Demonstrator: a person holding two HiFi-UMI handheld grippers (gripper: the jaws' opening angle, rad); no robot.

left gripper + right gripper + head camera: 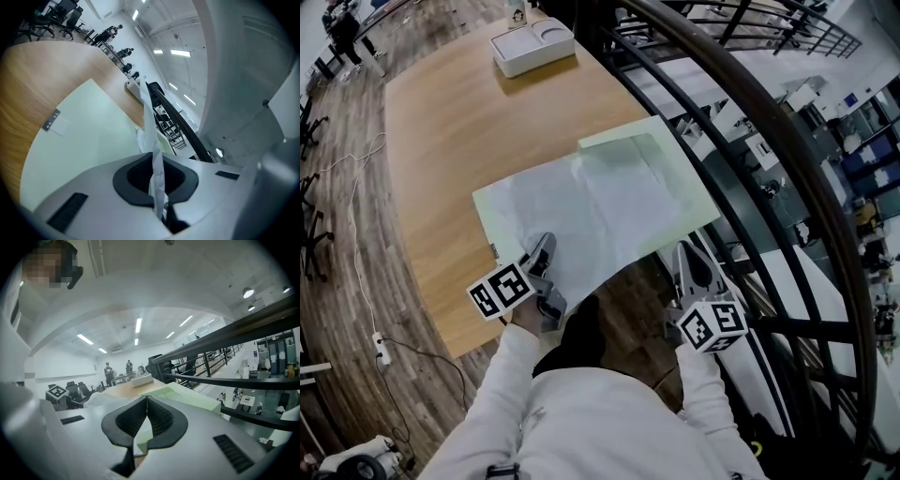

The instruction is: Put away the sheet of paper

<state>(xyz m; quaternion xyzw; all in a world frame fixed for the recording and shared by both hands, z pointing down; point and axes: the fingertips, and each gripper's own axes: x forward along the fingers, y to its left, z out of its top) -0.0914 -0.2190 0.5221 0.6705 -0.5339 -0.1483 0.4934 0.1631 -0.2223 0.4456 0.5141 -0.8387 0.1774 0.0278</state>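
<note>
A white sheet of paper [581,211] lies over a pale green folder [675,159] at the near right of the wooden table [459,131]. My left gripper [544,251] is shut on the sheet's near edge. In the left gripper view the sheet [151,122] stands edge-on between the closed pads of that gripper [158,187], and the folder [89,136] spreads out to the left. My right gripper [684,251] sits at the folder's near right edge. Its jaws [146,401] are shut with their tips touching and nothing between them, and the folder [192,399] lies just beyond.
A white tray [532,45] stands at the table's far end. A black metal railing [750,103] runs close along the table's right side, with a lower floor beyond it. A white power cable [358,244] trails over the wooden floor on the left.
</note>
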